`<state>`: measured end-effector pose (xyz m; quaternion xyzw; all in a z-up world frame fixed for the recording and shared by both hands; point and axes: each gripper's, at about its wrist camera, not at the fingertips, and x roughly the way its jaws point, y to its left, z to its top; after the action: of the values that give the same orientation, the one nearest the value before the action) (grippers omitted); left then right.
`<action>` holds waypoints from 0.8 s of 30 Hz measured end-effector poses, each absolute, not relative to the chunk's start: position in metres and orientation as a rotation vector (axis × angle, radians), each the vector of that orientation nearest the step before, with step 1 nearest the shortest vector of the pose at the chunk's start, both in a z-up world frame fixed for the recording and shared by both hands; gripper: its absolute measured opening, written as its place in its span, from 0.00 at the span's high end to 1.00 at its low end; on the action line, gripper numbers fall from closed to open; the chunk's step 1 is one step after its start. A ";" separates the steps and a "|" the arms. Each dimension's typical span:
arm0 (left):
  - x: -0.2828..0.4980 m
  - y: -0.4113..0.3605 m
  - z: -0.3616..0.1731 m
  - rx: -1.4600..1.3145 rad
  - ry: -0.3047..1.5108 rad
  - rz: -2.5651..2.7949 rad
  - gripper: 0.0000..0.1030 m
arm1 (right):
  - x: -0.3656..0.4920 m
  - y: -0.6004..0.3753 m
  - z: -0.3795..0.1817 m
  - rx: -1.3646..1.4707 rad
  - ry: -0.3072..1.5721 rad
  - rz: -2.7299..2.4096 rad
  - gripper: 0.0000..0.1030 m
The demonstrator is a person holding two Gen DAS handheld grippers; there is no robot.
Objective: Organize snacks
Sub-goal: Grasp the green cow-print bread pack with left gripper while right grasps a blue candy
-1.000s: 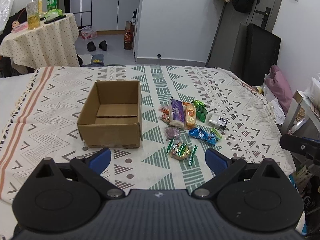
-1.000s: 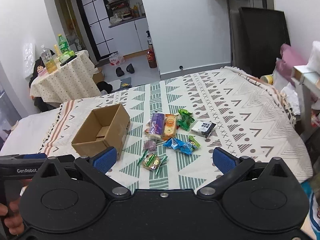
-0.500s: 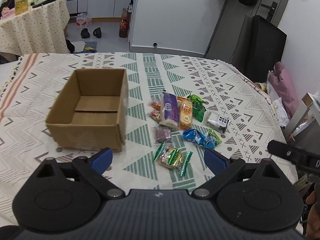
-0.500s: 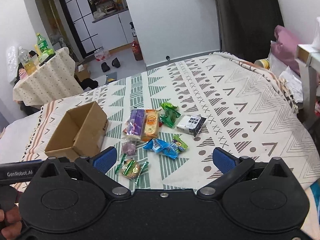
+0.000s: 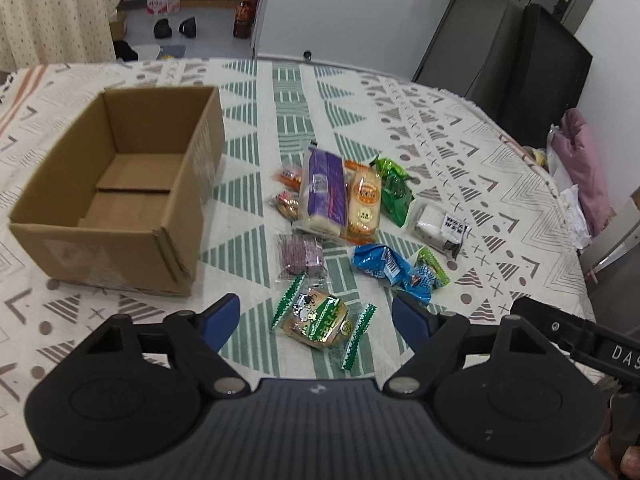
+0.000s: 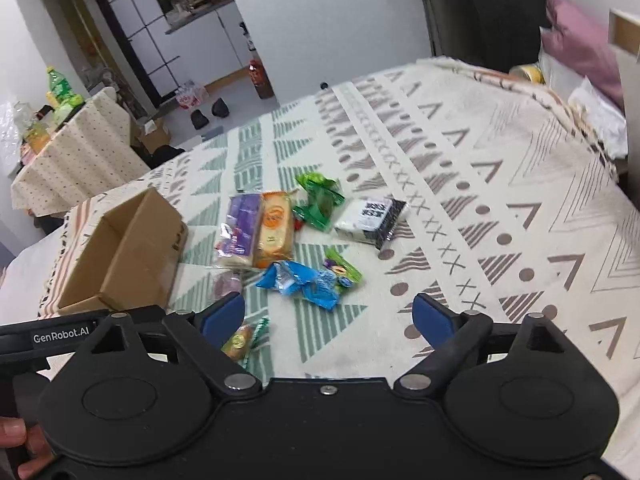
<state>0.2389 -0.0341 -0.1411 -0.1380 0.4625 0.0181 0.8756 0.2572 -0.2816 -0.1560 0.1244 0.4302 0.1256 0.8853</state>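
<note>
The left gripper has its jaws spread wide and empty, hovering over a green-and-gold wrapped pastry on the patterned cloth. The right gripper likewise has its jaws spread, holding nothing, just short of a blue snack packet. Beyond lie a purple bread pack, an orange cake pack, a green packet and a black-and-white packet. The empty cardboard box stands to the left of the snacks.
</note>
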 end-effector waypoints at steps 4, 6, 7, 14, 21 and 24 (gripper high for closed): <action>0.251 -0.038 -0.159 -0.289 0.998 0.046 0.21 | 0.272 -0.284 -0.169 0.296 0.903 0.258 0.16; 0.256 -0.038 -0.169 -0.298 1.006 0.055 0.21 | 0.278 -0.284 -0.176 0.312 0.906 0.260 0.17; 0.259 -0.038 -0.174 -0.297 1.012 0.061 0.21 | 0.282 -0.283 -0.180 0.317 0.910 0.262 0.17; 0.275 -0.040 -0.205 -0.313 1.057 0.065 0.25 | 0.302 -0.278 -0.209 0.369 0.942 0.272 0.26; 0.286 -0.045 -0.224 -0.322 1.081 0.075 0.25 | 0.319 -0.272 -0.234 0.443 0.952 0.269 0.37; 0.288 -0.049 -0.227 -0.309 1.071 0.082 0.26 | 0.324 -0.267 -0.241 0.470 0.952 0.278 0.41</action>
<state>0.2880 -0.0491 -0.2271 -0.1465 0.5081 0.0387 0.8479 0.3236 -0.2670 -0.2413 0.2233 0.4525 0.1322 0.8531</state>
